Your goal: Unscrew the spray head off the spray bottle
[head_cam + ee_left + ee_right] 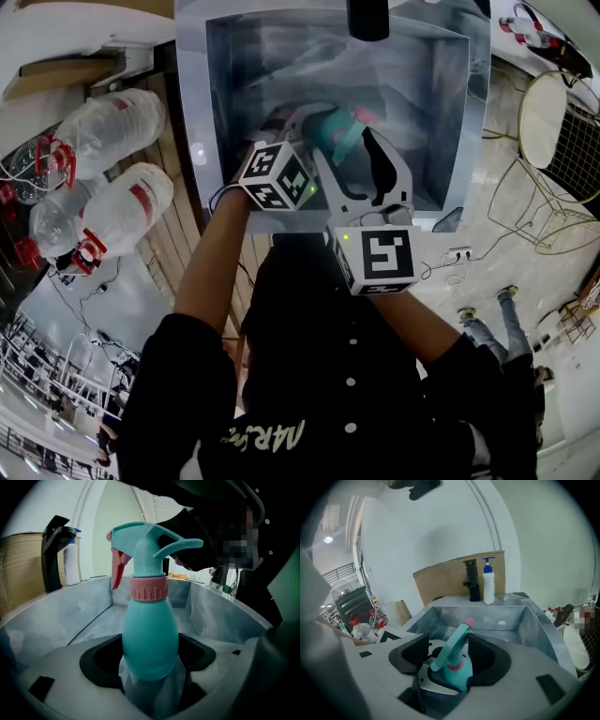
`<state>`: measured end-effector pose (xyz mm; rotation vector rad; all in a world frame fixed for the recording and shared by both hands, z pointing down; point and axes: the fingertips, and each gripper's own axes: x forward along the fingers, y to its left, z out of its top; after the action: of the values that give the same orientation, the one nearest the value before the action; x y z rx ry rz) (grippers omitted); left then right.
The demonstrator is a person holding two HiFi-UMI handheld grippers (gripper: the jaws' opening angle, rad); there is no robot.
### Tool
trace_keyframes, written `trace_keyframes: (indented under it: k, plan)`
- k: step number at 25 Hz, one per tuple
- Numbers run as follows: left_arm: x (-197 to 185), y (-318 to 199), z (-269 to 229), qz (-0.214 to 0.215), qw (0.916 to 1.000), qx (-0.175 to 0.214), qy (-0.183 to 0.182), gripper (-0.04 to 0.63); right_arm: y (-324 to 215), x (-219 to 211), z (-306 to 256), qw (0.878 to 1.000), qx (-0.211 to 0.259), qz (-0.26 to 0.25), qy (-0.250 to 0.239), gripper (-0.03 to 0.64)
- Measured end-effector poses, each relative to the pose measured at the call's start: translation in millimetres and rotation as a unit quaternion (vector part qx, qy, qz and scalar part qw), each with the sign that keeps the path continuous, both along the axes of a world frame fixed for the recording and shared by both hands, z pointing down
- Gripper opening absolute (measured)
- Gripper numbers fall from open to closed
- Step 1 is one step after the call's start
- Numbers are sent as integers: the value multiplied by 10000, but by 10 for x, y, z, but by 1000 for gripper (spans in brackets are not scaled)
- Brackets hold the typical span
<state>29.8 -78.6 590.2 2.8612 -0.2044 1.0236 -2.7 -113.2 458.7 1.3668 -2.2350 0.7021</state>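
Note:
A teal spray bottle (330,131) with a pink collar (148,588) and pink trigger hangs over the metal sink (441,112). My left gripper (152,667) is shut on the bottle's lower body (150,634), which stands upright in the left gripper view. The teal spray head (454,646) lies between the jaws of my right gripper (452,660), leaning away toward the sink. The black pads (497,660) stand wide at either side of it with dark gaps showing, so this gripper is open. In the head view the left gripper (292,127) and the right gripper (349,142) meet at the bottle.
A black faucet (471,585) and a white pump bottle (488,585) stand at the sink's far rim. Large plastic water jugs (103,197) lie on the floor to the left. A wire rack (562,131) stands to the right.

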Motion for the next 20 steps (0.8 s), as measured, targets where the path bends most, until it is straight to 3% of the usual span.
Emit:
trace_keyframes:
  k: [8, 12, 15, 20]
  plan:
    - [2, 2, 10, -6, 10000, 3, -2, 379, -33, -55, 113, 9916, 682, -767, 787, 224]
    - [-2, 13, 13, -10, 10000, 22, -4, 379, 13, -60, 151, 9909, 519, -861, 895, 186]
    - [-7, 15, 11, -8, 10000, 32, 3, 379, 67, -44, 180, 9889, 502, -1003, 975, 108]
    - [-7, -7, 4, -9, 10000, 20, 17, 379, 39, -31, 191, 9844, 668, -1269, 1015, 141]
